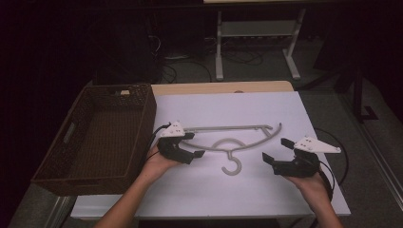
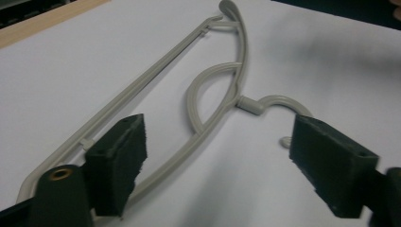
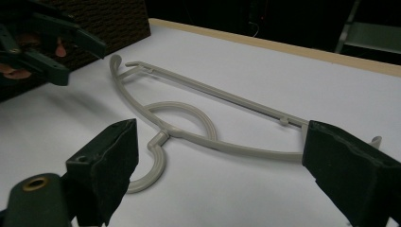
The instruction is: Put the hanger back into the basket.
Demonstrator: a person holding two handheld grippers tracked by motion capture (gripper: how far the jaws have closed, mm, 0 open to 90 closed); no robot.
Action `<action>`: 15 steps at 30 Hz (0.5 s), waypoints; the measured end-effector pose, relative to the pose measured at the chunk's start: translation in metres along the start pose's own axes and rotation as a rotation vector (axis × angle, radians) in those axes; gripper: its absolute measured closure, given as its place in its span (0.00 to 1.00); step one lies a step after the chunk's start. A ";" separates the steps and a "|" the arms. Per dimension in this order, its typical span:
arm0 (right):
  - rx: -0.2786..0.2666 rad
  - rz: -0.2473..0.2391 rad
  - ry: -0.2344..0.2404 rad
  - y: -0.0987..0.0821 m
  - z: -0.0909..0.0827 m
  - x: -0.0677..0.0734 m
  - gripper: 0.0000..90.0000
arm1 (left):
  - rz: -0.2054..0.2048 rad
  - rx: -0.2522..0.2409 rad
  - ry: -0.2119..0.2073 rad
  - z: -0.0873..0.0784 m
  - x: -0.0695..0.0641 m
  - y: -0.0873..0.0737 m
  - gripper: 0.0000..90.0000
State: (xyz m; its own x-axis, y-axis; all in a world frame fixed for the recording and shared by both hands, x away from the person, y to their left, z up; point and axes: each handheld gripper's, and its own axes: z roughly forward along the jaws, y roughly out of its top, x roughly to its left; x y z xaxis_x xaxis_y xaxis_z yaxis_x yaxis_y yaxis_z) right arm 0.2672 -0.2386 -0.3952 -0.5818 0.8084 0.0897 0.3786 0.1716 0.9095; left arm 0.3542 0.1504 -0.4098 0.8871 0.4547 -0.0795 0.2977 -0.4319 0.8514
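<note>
A grey hanger (image 1: 231, 142) is laid flat on the white counter (image 1: 247, 190), hook toward the person; the left gripper (image 1: 197, 144) is held at the hanger's left end, jaws spread with nothing pinched, the end lying between them in the left gripper view; the right gripper (image 1: 278, 150) is held spread just beside the right end; a wicker basket (image 1: 138, 102) is set at the left.

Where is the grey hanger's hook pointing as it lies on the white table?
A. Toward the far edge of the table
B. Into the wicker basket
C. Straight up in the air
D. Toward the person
D. In the high view the hanger lies flat on the table, and its hook curls toward the near edge, between the left hand-held gripper and the right hand-held gripper.
</note>
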 end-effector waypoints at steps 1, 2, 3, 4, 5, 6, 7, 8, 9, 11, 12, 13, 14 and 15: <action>-0.001 0.000 -0.002 0.000 0.000 -0.001 0.12 | 0.000 0.005 -0.005 0.003 0.002 0.000 0.29; -0.002 0.000 -0.001 0.000 0.000 -0.001 0.12 | 0.012 0.007 -0.009 0.006 0.004 0.001 0.32; -0.002 0.000 -0.002 0.000 0.000 -0.001 0.12 | 0.010 0.017 -0.019 0.012 0.005 0.001 0.36; -0.001 0.000 0.000 0.000 0.000 -0.002 0.12 | 0.010 0.017 -0.019 0.012 0.005 0.001 0.38; 0.001 0.001 0.000 -0.001 0.000 -0.002 0.13 | 0.031 0.036 -0.026 0.017 0.007 0.003 0.41; 0.001 0.001 0.000 -0.001 0.000 -0.002 0.13 | 0.031 0.036 -0.026 0.017 0.007 0.003 0.44; 0.005 -0.003 -0.001 -0.001 0.001 -0.002 0.13 | 0.033 0.045 -0.032 0.023 0.009 0.003 0.46; 0.006 -0.004 -0.001 -0.001 0.001 -0.002 0.13 | 0.033 0.045 -0.032 0.023 0.009 0.003 0.50; 0.006 -0.005 0.000 -0.001 0.001 -0.002 0.13 | 0.044 0.055 -0.038 0.025 0.011 0.003 0.53; 0.007 -0.006 -0.001 -0.001 0.002 -0.001 0.13 | 0.049 0.069 -0.058 0.031 0.017 0.004 0.59; 0.008 -0.006 0.000 -0.001 0.002 -0.001 0.13 | 0.049 0.069 -0.058 0.031 0.017 0.004 0.60; 0.010 -0.008 0.000 -0.001 0.002 -0.001 0.13 | 0.053 0.088 -0.062 0.034 0.020 0.004 0.61; 0.012 -0.009 -0.001 -0.001 0.002 -0.001 0.13 | 0.053 0.088 -0.062 0.034 0.020 0.004 0.61; 0.013 -0.008 -0.001 -0.001 0.002 -0.001 0.13 | 0.053 0.100 -0.078 0.037 0.023 0.004 0.63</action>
State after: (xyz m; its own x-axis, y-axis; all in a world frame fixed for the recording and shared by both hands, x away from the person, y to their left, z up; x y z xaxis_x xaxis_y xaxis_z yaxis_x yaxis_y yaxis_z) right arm 0.2688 -0.2390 -0.3974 -0.5845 0.8073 0.0818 0.3832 0.1858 0.9048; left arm 0.3887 0.1303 -0.4276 0.9261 0.3688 -0.0791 0.2798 -0.5310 0.7998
